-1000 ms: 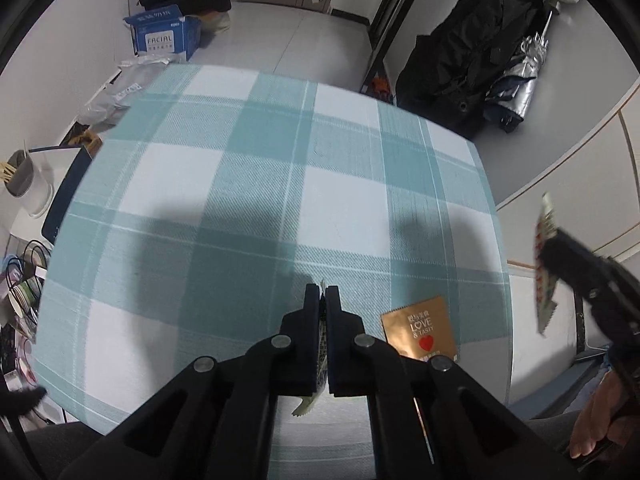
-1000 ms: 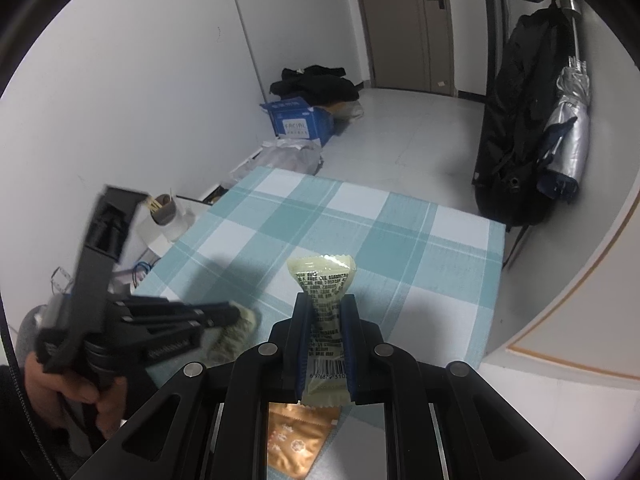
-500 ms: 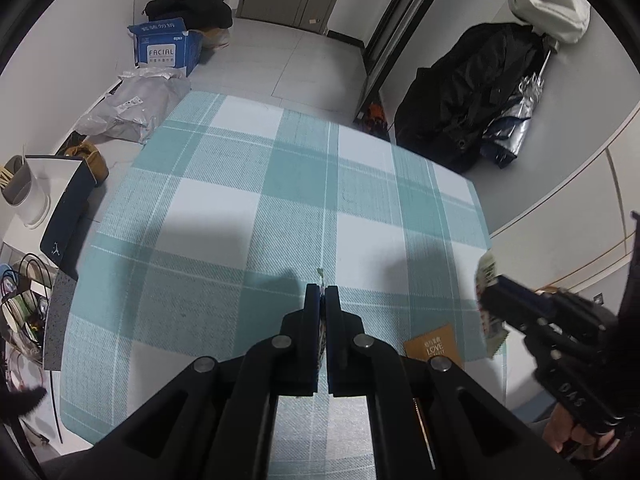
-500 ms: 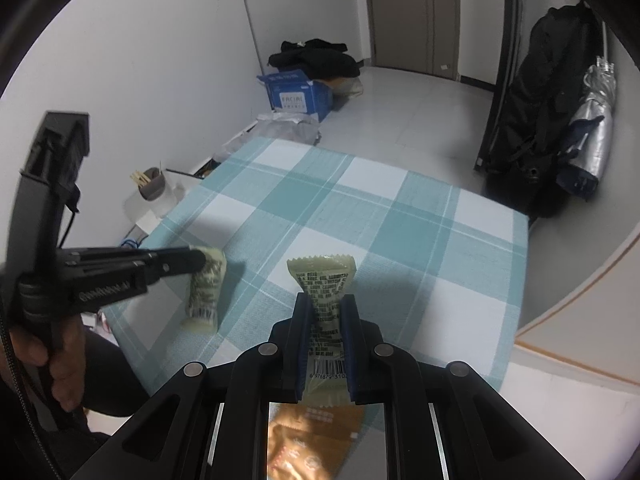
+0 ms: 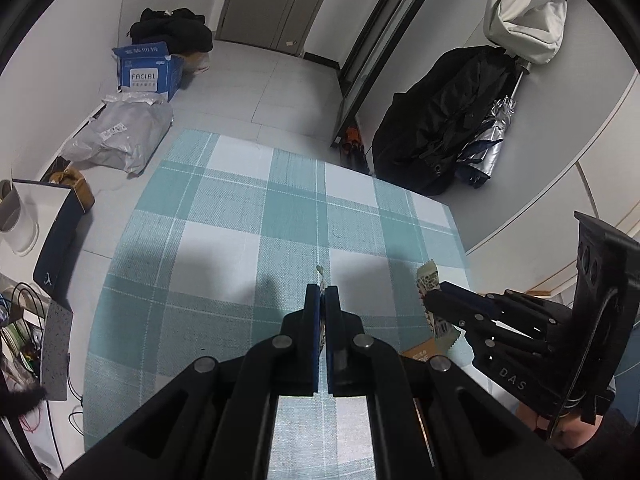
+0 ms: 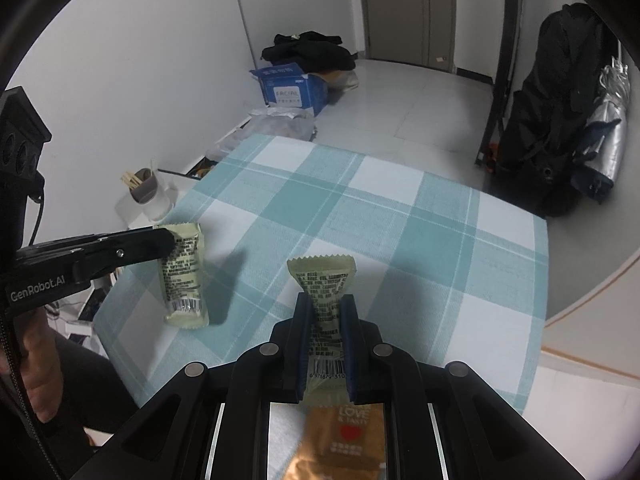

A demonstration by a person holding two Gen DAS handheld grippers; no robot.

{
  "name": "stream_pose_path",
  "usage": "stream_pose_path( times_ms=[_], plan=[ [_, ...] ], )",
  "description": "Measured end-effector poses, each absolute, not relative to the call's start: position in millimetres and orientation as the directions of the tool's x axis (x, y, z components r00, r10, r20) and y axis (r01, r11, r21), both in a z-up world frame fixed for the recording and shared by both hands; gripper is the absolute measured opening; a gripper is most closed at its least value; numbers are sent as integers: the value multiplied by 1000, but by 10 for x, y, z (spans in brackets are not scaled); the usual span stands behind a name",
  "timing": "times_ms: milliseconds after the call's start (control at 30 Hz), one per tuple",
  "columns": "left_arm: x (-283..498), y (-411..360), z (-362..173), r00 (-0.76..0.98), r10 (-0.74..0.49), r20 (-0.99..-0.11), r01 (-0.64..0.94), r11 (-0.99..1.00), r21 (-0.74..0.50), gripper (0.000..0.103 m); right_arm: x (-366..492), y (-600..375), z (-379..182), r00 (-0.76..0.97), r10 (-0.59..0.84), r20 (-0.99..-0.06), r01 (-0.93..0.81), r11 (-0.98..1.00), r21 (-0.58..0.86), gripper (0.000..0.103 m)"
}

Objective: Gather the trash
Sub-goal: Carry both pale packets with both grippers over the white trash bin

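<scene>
A small white-walled room with a pale tiled floor, and in the middle of it a table (image 6: 400, 216) under a teal-and-white checked cloth. Against the far wall sits a blue "FACIAL" tissue carton (image 6: 294, 90) with dark clothes heaped behind it, and a grey plastic bag (image 5: 120, 136) lies on the floor just off the table's far left corner. A black coat (image 5: 448, 120) and a folded silver umbrella (image 6: 610, 120) hang on the right-hand wall. A white cup of wooden sticks (image 6: 146, 194) stands on a low stand beside the table's left edge.

The left tongs (image 6: 170, 240) are clamped together on the top corner of a pale yellow-green snack wrapper (image 6: 184, 276), which hangs straight down over the table's left edge, clear of the cloth. It has a crimped seam at the top, black print down its face and a barcode near the bottom. From the left wrist view only a sliver of it pokes out past the closed tips.

The right tongs (image 6: 325, 308) grip a second yellow-green wrapper (image 6: 322, 276) of the same kind around its waist, so it pinches in at the pads and flares to a zigzag edge above them; a barcode shows below the pads. It is held above the near end of the table.

Beneath it, at the table's near edge, lies an orange-brown sachet (image 6: 348, 436) printed "LOVE" with a red heart.
</scene>
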State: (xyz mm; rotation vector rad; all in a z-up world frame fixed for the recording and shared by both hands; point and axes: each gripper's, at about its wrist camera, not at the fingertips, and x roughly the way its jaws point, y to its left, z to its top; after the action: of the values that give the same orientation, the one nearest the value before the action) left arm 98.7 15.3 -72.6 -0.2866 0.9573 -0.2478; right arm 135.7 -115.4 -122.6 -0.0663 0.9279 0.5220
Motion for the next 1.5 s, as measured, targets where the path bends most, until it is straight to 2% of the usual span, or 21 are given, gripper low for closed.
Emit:
stream_pose_path(
  times_ms=[433, 767, 1233, 1500],
  plan=[
    [889, 184, -351, 596, -406, -693, 133, 901, -414, 0, 1215, -1275, -811, 563, 445, -696, -405, 883, 237, 13],
    [690, -155, 386, 640, -482, -599, 256, 868, -424, 0, 816, -1796, -98, 680, 437, -589, -357, 898, 255, 13],
    [275, -1291, 1338, 578, -667, -470, 531, 745, -404, 0, -94, -3072, 887, 856, 308, -416, -222, 944, 243, 13],
    [-3, -2158, 1380, 448, -744, -496, 676, 645, -356, 0, -714, -3957, 778, 898, 151, -414, -38, 962, 269, 13]
  ],
)
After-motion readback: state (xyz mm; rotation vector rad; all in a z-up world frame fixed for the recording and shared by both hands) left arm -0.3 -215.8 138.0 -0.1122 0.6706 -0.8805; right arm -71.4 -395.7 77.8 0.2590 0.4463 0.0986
